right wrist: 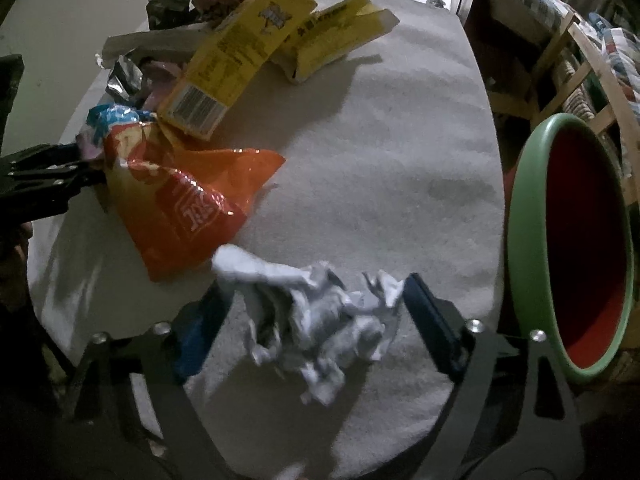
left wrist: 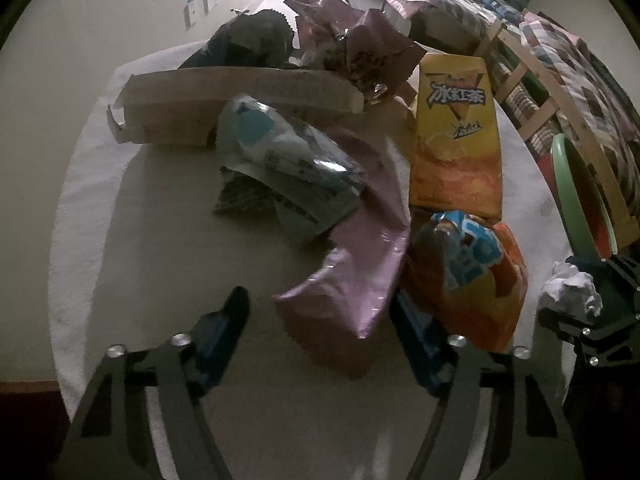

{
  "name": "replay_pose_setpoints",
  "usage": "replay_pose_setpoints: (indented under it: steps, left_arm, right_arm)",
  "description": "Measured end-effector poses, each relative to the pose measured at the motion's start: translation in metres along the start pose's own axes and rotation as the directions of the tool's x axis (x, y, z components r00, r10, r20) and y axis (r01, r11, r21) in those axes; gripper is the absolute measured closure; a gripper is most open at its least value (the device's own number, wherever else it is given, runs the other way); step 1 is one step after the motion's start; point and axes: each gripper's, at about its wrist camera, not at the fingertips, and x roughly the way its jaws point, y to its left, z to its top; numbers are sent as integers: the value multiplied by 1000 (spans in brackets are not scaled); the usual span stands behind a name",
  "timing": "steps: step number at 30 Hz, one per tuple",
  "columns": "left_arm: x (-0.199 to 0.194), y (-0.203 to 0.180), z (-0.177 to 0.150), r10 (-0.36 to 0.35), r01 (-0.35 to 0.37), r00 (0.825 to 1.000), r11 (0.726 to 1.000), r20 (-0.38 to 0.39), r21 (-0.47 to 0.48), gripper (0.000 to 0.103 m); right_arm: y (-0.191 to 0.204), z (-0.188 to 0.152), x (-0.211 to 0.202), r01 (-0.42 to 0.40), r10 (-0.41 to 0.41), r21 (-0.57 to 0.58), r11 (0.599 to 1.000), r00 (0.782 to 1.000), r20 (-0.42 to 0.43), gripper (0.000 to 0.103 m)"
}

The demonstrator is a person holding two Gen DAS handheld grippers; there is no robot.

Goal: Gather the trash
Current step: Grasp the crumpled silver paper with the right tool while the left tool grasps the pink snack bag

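Note:
A pink foil wrapper [left wrist: 344, 288] lies on the white table cover [left wrist: 160, 280] between the fingers of my left gripper [left wrist: 320, 298]. The jaws stand open; the right pad is at the wrapper's edge and the left pad is clear of it. My right gripper [right wrist: 320, 286] straddles a crumpled white paper [right wrist: 320, 320] on the cloth. Its pads sit close to the paper's sides without clearly pressing it. An orange chip bag [right wrist: 180, 208] lies between the two grippers. A yellow tea carton [left wrist: 456, 132] lies behind the bag.
A bin with a green rim [right wrist: 532, 200] and red inside stands off the table's right edge. More litter fills the far side: a silver-blue wrapper [left wrist: 288, 160], a cardboard strip [left wrist: 240, 96], a dark bag [left wrist: 248, 40], brown wrappers [left wrist: 360, 48] and a flattened yellow carton [right wrist: 336, 36]. Wooden slats [left wrist: 540, 92] stand at right.

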Motion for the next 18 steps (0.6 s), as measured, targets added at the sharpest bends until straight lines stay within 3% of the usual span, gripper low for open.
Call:
replay_pose_setpoints:
  steps: [1,5,9,18]
  left_arm:
    - [1,0,0,-3,3,1000,1000,0,0,46]
    - [0,-4,-1,-29,29,1000,1000,1,5,62]
    - [-4,-8,-2,-42,42,999,999,3,-4,79]
    - [-36,-11,-16,-55,55,997,998,48,1,82]
  right_arm:
    - [-2,1,0,0,0,1,1000,1000,0,35]
    - [-5,4,-1,-14,14,13,1000,1000,6,49]
    - [-7,2,-5,-27,26,14,1000,1000,12,55]
    - [2,-10,-27,-45,44,21,999,997,59,56]
